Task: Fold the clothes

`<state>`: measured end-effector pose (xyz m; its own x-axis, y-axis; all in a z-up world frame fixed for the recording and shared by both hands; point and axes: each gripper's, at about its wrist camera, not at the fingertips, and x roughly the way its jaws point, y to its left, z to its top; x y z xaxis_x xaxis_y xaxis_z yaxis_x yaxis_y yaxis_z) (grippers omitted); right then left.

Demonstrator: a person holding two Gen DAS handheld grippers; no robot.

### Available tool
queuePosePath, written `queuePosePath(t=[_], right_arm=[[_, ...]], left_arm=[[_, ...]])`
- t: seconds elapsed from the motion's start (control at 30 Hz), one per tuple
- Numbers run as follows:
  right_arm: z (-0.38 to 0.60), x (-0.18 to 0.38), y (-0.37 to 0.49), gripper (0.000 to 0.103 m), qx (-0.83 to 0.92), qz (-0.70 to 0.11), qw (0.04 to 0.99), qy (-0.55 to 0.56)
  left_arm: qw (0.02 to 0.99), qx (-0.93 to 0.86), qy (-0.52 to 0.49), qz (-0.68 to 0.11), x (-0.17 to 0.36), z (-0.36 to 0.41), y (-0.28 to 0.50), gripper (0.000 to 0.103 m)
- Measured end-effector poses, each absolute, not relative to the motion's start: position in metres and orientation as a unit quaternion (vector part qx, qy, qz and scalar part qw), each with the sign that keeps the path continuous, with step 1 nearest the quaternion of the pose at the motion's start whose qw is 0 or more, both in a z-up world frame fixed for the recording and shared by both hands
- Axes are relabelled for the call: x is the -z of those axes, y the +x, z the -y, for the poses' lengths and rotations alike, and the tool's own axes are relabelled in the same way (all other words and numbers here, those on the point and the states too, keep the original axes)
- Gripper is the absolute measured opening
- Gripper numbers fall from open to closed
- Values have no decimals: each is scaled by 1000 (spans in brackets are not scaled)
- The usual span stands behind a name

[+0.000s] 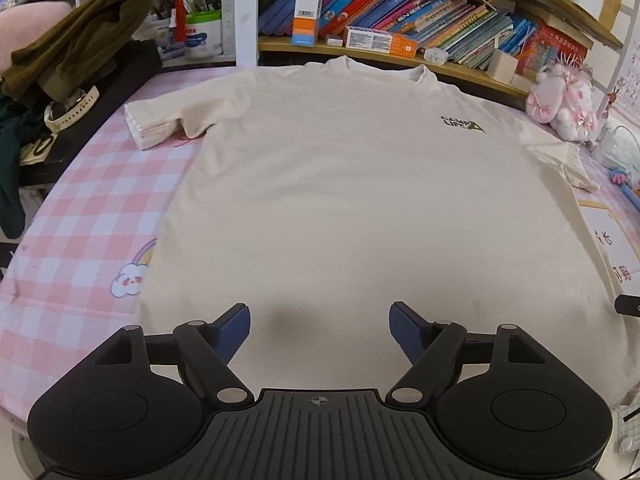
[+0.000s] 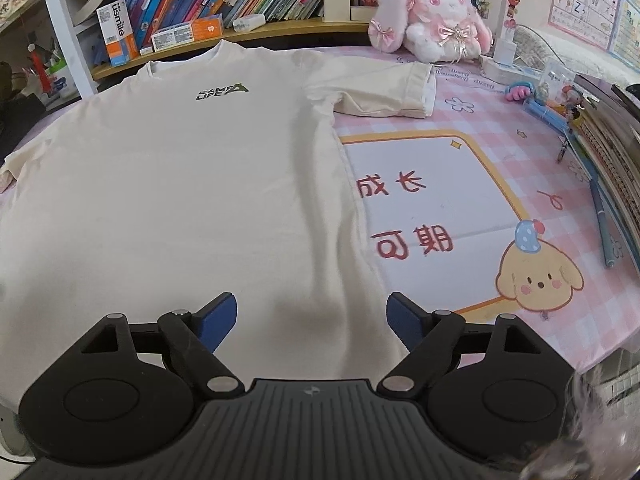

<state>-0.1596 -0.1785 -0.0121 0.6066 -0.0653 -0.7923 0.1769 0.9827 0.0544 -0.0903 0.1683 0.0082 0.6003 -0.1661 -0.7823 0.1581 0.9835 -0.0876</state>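
Tool fingers stand spread wide on both sides: the left tool (image 1: 320, 328) hangs released above the lower part of a cream T-shirt (image 1: 340, 200), its blue pads (image 1: 236, 328) apart with nothing between them, and the right tool (image 2: 310, 320) is likewise released, poised over the shirt's hem near its right edge, gripping nothing. The cream T-shirt (image 2: 180, 200) lies flat and face up on the worktop (image 1: 80, 208), which is covered by a pink checked cloth, collar toward the far side and hem toward the tools. A small dark logo (image 2: 222, 91) sits on its chest. Both short sleeves are spread out to the sides; the one in the right view (image 2: 384, 92) lies on the cloth just beyond a printed panel with red characters (image 2: 420, 200). Near that panel is a printed cartoon puppy (image 2: 536, 276). Past the collar, a shelf holds a row of books (image 1: 400, 4) and small boxes. A pink plush rabbit (image 2: 436, 20) sits at the far right of the worktop, well apart from the shirt. To the left, an olive garment (image 1: 76, 36) is heaped beside a wristwatch (image 1: 72, 110).
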Motion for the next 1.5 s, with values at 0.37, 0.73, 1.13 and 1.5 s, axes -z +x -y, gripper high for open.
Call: queuePosePath(t=[0.37, 0.73, 1.13, 1.5], right_arm=[[197, 20, -163, 82, 45, -445, 893, 53], [187, 24, -157, 84, 47, -450, 891, 49], [130, 20, -126, 85, 89, -440, 891, 66], [96, 17, -108, 85, 114, -440, 889, 56]], left_arm=[[884, 74, -10, -462, -6, -137, -102, 82], [886, 70, -62, -454, -11, -173, -70, 82], [880, 77, -95, -459, -10, -237, 10, 82], [841, 47, -306, -443, 4, -311, 63, 74]])
